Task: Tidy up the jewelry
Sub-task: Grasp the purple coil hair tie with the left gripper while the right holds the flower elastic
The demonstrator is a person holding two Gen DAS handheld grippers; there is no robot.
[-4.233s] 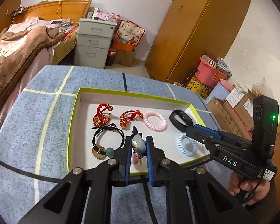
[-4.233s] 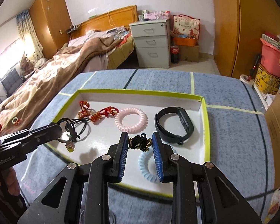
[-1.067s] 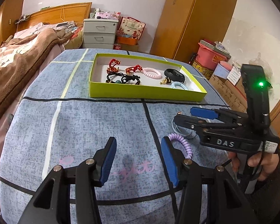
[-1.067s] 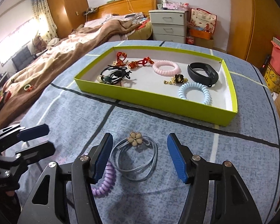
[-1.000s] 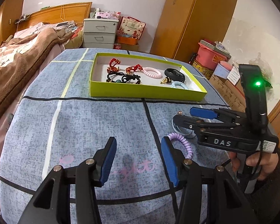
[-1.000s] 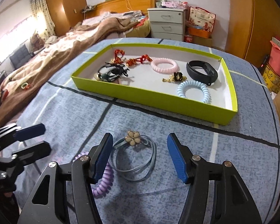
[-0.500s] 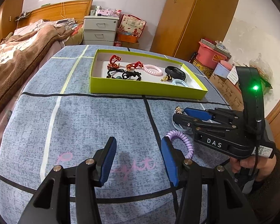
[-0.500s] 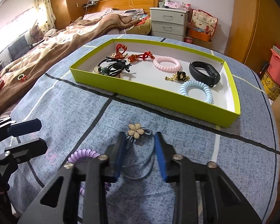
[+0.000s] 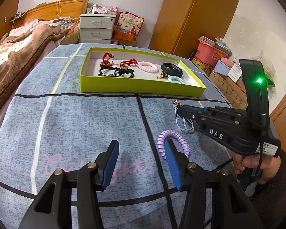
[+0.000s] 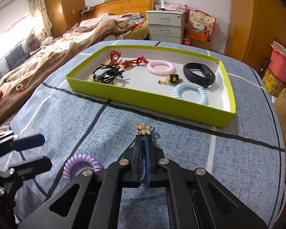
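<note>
Jaws of right gripper point(image 10: 142, 143) clenched on blue hair tie point(image 9: 186, 123), flower charm point(image 10: 143, 128) poking out past the tips; left gripper point(image 9: 141, 164) spread wide, gripping nothing.

Pick-up step, by the look of it: tie pinched but lying low on blue cloth point(image 10: 238, 162), short of green tray point(image 10: 148, 100).

Next, probably: lift, carry over near wall, drop on bare white floor (clear of coils).

Purple coil point(image 9: 172, 140) waiting beside left gripper.

Bed point(image 10: 53, 43), grey drawers point(image 10: 165, 25), wardrobe point(image 9: 190, 15), pink bin point(image 9: 211, 54).
</note>
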